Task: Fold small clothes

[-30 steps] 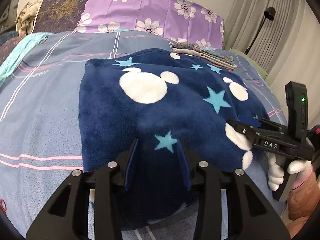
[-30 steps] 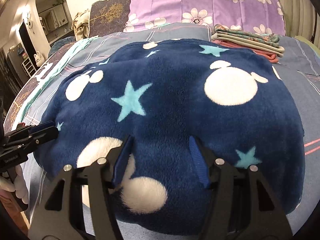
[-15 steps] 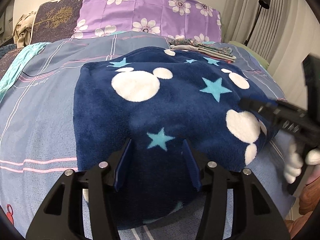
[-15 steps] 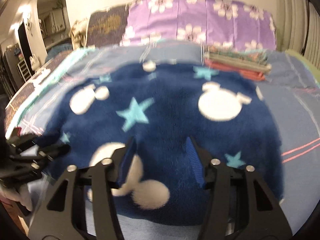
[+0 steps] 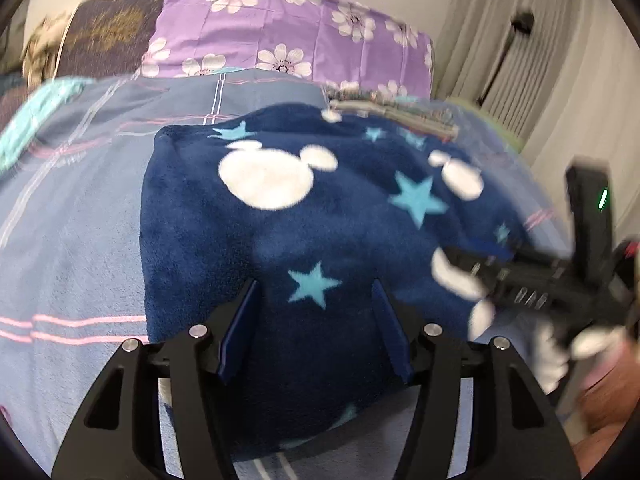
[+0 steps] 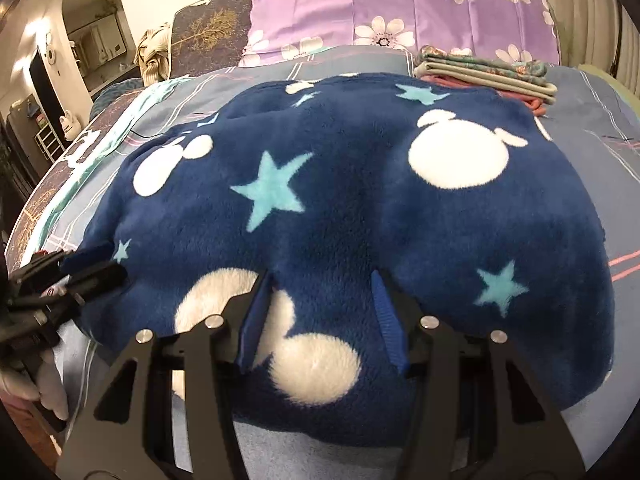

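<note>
A navy fleece garment (image 5: 320, 220) (image 6: 360, 180) with white mouse-head shapes and pale blue stars lies folded on the bed. In the left wrist view my left gripper (image 5: 316, 316) is over its near edge. The jaws are opening; fleece bulges between the pads, which no longer squeeze it. My right gripper (image 6: 320, 308) is sunk into the near edge further right, its pads pressing a thick roll of fleece. Each view shows the other gripper at the garment's side: the right gripper (image 5: 460, 264) blurred, the left gripper (image 6: 92, 266) with pads apart.
A stack of folded clothes (image 6: 488, 76) (image 5: 396, 114) lies behind the garment, by a purple flowered pillow (image 6: 400, 4). Blue striped bedsheet (image 5: 80, 240) surrounds the fleece. Curtains and a black lamp (image 5: 520, 24) stand at the right. White-gloved hands (image 5: 552, 360) (image 6: 24, 380) hold the grippers.
My left gripper's jaws have spread wider over the fleece edge. My right gripper's jaws have narrowed a little on the fleece. The garment has stayed in place.
</note>
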Motion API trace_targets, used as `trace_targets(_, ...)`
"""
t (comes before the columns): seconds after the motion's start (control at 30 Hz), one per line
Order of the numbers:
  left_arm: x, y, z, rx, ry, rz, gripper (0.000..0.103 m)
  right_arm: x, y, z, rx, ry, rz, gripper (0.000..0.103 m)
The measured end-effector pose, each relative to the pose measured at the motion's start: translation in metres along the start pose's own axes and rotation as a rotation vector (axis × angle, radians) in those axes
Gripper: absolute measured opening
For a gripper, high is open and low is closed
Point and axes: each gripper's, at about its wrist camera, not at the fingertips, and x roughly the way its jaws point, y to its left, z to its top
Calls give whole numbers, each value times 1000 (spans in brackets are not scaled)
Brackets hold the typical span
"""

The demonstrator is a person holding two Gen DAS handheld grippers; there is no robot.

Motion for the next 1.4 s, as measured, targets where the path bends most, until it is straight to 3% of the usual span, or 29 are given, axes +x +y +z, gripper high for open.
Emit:
trace_targets(0.07, -8, 5, 7, -22, -30, -5, 58, -3, 0, 3, -6, 0, -7, 52)
trace_targets(0.17, -15, 3, 17, 37, -76, 77, 58, -14, 6, 7, -5, -9, -14, 52)
trace_targets(0.23, -6, 7, 19, 44, -47, 120, 58, -27, 12, 22, -19, -68, 6, 52)
trace_targets(0.3, 20, 17, 9, 29, 32, 164, 58, -37, 21, 34, -55, -145, -20, 52)
trace_targets(0.33, 24, 19, 4, 36, 22, 171, 58, -36, 24, 38, -68, -156, -27, 52)
trace_targets(0.37, 23, 18, 0, 49, 2, 172, 58, -28, 24, 40, -69, -135, -22, 52)
trace_targets(0.43, 19, 16, -1, 54, -3, 172, 58, 24, 9, 32, 7, 63, 0, 52)
trace_targets(0.5, 18, 18, -3, 52, -5, 162, 58, 33, 3, 23, 17, 25, 4, 52)
trace_targets(0.57, 17, 21, -3, 46, -5, 152, 58, 25, 12, 30, -2, 40, -33, 52)
trace_targets(0.67, 17, 21, -2, 51, -5, 158, 59, 16, 12, 51, 52, 56, -23, 51)
trace_targets(0.8, 19, 21, -1, 56, -10, 161, 59, 5, 27, 97, 6, -78, -32, 52)
trace_targets(0.87, 19, 22, 0, 50, -12, 154, 59, 26, 29, 108, 9, -44, -41, 52)
trace_targets(0.93, 18, 23, -1, 48, -19, 139, 59, 84, 12, 105, 55, 108, -73, 53)
trace_targets(1.0, 19, 24, -2, 44, -19, 134, 59, 94, 3, 102, 93, 92, -45, 53)
trace_targets(1.17, 18, 28, -1, 31, -17, 110, 61, 76, 20, 119, 51, 110, -91, 53)
trace_targets(1.23, 18, 26, -1, 37, -19, 114, 61, 64, 21, 137, 59, 63, -68, 53)
trace_targets(1.3, 18, 26, -1, 38, -17, 114, 62, 60, 25, 161, 41, -3, -104, 53)
trace_targets(1.4, 18, 26, -1, 35, -19, 109, 62, 96, 14, 186, 60, 37, -144, 56)
